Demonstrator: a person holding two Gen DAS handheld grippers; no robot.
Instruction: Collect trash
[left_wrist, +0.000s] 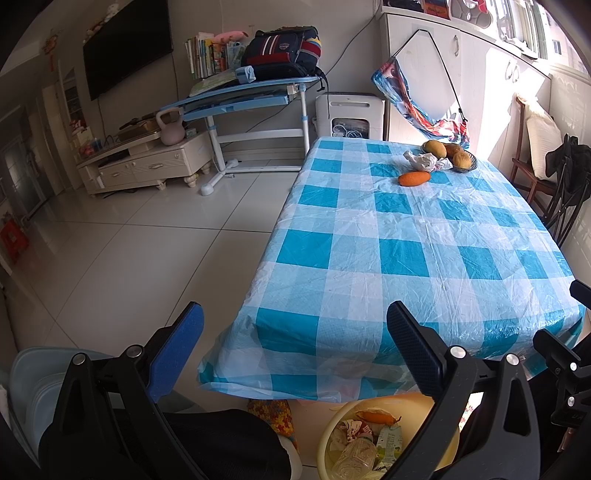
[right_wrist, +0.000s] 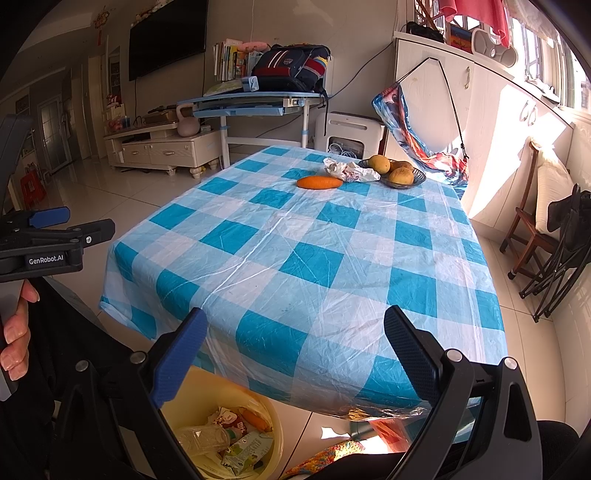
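A yellow basin (left_wrist: 328, 435) (right_wrist: 275, 424) sits on the floor at the table's near edge, holding a clear plastic bottle (right_wrist: 201, 437), a green carton (right_wrist: 247, 452), wrappers and an orange peel (left_wrist: 378, 417). On the far end of the checked table (left_wrist: 424, 236) (right_wrist: 314, 251) lie an orange carrot-like piece (left_wrist: 413, 178) (right_wrist: 319, 182) and a crumpled white wrapper (left_wrist: 424, 160) (right_wrist: 349, 170). My left gripper (left_wrist: 295, 343) is open and empty above the basin's left side. My right gripper (right_wrist: 295, 347) is open and empty over the table's near edge.
A dish of mangoes (left_wrist: 456, 155) (right_wrist: 395, 171) stands beside the wrapper. A wooden chair (right_wrist: 532, 221) and a folded black chair (right_wrist: 565, 258) stand right of the table. A blue desk (left_wrist: 243, 96) and TV cabinet (left_wrist: 147, 162) are across the tiled floor. The left gripper's body (right_wrist: 48, 243) and a hand (right_wrist: 16, 332) appear at the left.
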